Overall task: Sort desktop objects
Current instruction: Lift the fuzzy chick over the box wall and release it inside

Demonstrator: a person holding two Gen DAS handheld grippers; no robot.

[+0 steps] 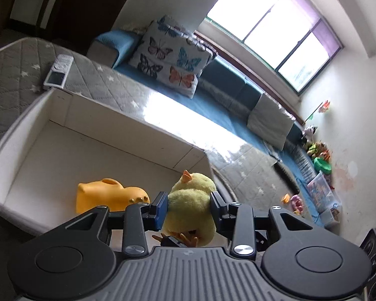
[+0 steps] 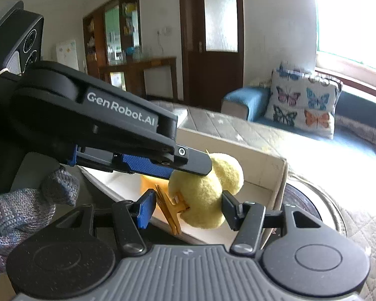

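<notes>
Nearest in the left wrist view, the left gripper (image 1: pixel 188 207) has its two jaws closed partway on a fluffy yellow plush duck with an orange beak and orange feet (image 1: pixel 191 208), the blue pad on one side and the black pad on the other both pressing into its body. In the right wrist view the right gripper (image 2: pixel 186 210) stands partly open around the same plush duck (image 2: pixel 205 195): its right pad touches the fluffy side, while its blue left pad sits beside the orange feet, and whether it presses on them cannot be told. The left gripper crosses this view from the upper left, clamped on the toy's top, and a hand in a grey knitted glove (image 2: pixel 20 210) shows at the left edge. The duck hangs over the near part of an open white rectangular cardboard box (image 1: pixel 107 115), just above its floor, and a smooth orange rubber animal toy (image 1: pixel 107 197) lies inside the box just beside it. The box rests on a grey quilted mat with white stars (image 1: pixel 107 85), where a white remote control (image 1: pixel 59 71) lies beyond the far wall. Farther off stands a blue sofa (image 1: pixel 225 77) bearing a white cushion printed with coloured butterflies (image 1: pixel 170 57), beneath a bright window (image 1: pixel 275 27).
</notes>
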